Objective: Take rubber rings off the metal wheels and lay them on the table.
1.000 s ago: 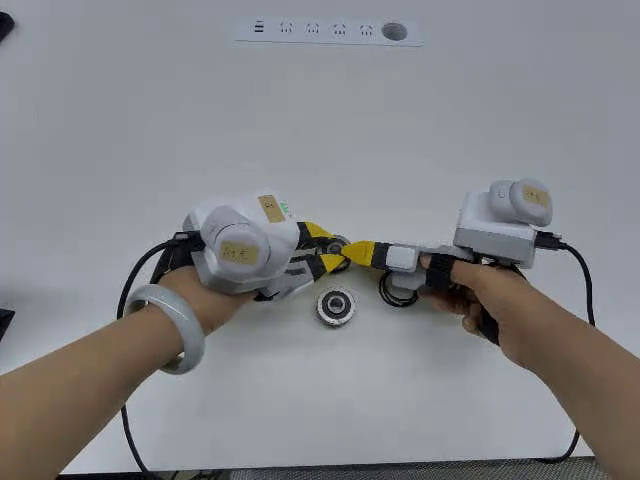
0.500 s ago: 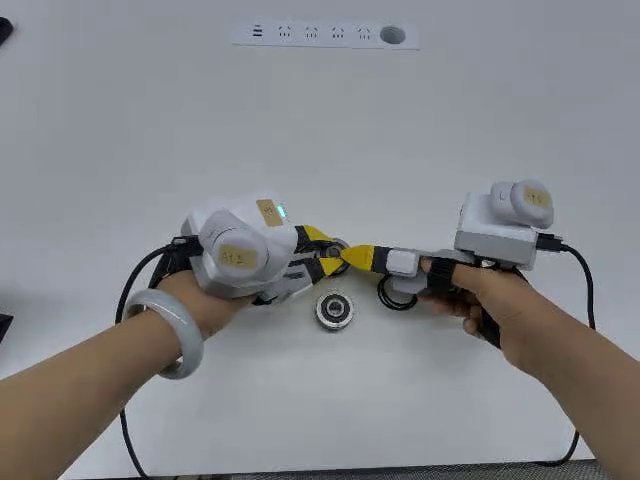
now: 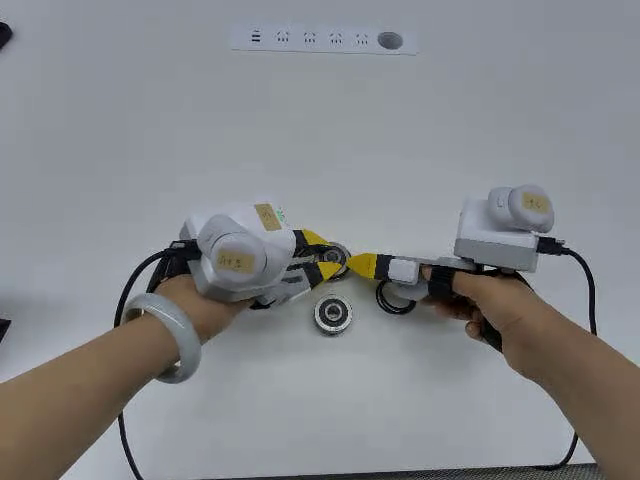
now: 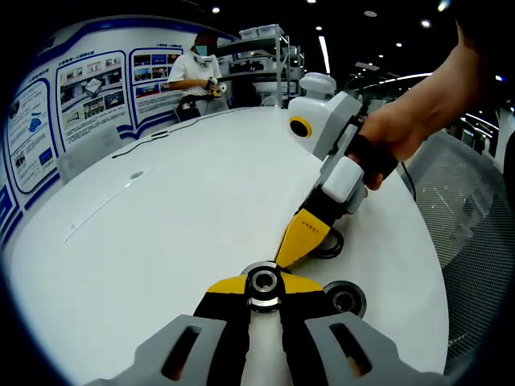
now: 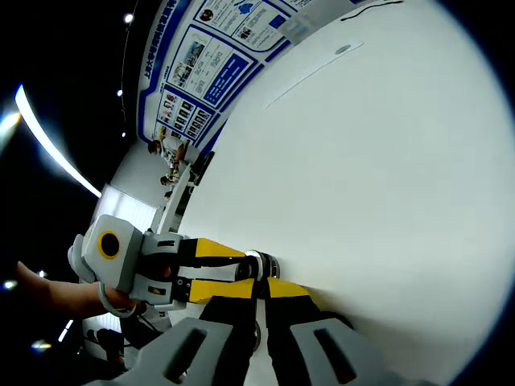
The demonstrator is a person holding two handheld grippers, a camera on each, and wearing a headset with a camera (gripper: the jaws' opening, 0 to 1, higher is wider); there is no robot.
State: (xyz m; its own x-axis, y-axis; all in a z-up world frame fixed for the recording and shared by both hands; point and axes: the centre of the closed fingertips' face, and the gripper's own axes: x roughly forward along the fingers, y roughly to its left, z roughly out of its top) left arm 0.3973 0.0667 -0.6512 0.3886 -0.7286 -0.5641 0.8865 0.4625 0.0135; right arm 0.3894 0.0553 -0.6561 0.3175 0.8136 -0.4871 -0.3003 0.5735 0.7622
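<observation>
My left gripper (image 3: pixel 328 259) (image 4: pixel 265 283) is shut on a small metal wheel (image 4: pixel 265 286) (image 5: pixel 262 264), held just above the white table (image 3: pixel 420 150). From the right, my right gripper (image 3: pixel 354 265) (image 5: pixel 259 285) reaches in with its yellow jaws shut. Its tips touch that wheel's rim; whether they pinch a rubber ring I cannot tell. A second wheel (image 3: pixel 333 314) (image 4: pixel 346 298) lies flat on the table in front of both grippers. One loose black rubber ring (image 3: pixel 394 298) (image 4: pixel 329 244) lies under the right gripper's jaws.
A white power strip (image 3: pixel 320 40) is set into the table at the far side. Black cables (image 3: pixel 135 290) trail from both grippers toward the near table edge. In the left gripper view, a person (image 4: pixel 197 68) stands far off beyond the table.
Both grippers stay joined at the held wheel. The head view has drifted a little, with no clear move of the wheels or the loose ring.
</observation>
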